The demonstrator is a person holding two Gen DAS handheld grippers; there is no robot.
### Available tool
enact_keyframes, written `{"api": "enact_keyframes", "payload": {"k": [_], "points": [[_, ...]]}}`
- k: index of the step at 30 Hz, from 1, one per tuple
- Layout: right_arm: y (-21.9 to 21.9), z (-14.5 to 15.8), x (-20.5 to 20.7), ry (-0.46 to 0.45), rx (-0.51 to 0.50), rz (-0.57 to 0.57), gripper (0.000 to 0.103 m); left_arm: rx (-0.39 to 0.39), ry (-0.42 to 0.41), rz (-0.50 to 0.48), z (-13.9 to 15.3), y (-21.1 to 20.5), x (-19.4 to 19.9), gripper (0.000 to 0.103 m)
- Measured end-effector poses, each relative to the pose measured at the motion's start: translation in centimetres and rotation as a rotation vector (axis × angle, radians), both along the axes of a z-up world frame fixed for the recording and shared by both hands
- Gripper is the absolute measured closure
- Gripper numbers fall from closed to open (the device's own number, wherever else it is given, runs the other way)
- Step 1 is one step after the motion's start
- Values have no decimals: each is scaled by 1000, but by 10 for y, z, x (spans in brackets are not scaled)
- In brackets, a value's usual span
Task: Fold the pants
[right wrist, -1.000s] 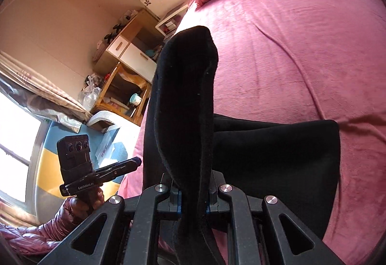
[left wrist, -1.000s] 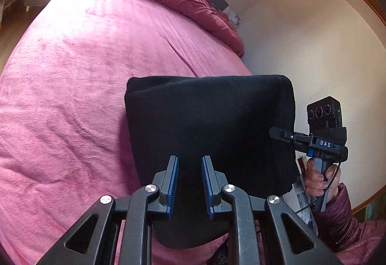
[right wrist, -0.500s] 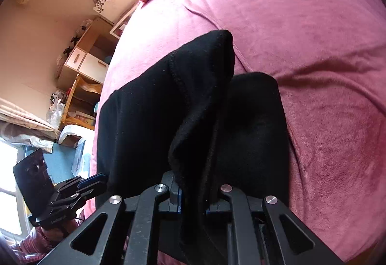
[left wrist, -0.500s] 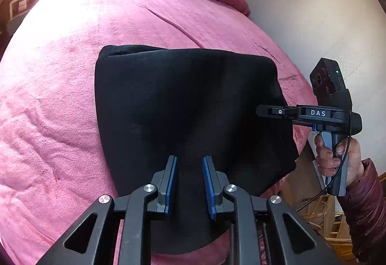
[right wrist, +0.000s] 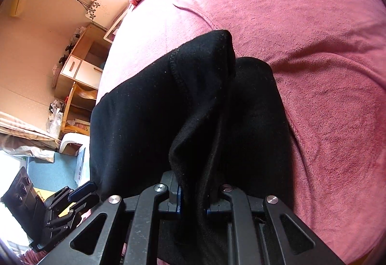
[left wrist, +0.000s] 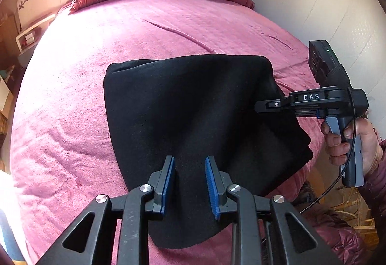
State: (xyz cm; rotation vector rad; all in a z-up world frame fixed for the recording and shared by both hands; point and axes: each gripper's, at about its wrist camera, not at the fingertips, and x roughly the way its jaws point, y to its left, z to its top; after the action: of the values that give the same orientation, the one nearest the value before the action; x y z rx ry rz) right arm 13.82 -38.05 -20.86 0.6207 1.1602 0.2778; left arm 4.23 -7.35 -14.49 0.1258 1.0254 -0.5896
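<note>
At near bed (left wrist: 72, 96) edge: folded pants (left wrist: 188, 108); far side open.

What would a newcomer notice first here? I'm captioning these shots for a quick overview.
The folded black pants lying on the pink bedspread that fills both views. The right gripper pinches a raised fold of them, while the left gripper, jaws just opened, hovers over their near edge gripping nothing.

Both wrist cameras look steeply down, close over the pants (left wrist: 193, 108).
</note>
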Motion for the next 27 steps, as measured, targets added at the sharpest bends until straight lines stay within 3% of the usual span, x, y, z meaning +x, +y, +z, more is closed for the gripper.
{"api": "enact_keyframes", "payload": {"k": [10, 14, 19, 23, 27], "points": [[6, 7, 2, 18, -28, -16, 85, -8, -7, 20, 6, 8, -5, 76], [14, 22, -1, -1, -61, -13, 90, -25, 1, 38, 6, 15, -4, 75], [10, 34, 2, 5, -85, -36, 90, -152, 75, 159, 6, 58, 11, 75], [9, 22, 9, 51, -105, -37, 88, -215, 127, 264, -4, 97, 20, 75], [12, 23, 14, 62, -124, -32, 89, -237, 143, 309, -13, 120, 20, 75]]}}
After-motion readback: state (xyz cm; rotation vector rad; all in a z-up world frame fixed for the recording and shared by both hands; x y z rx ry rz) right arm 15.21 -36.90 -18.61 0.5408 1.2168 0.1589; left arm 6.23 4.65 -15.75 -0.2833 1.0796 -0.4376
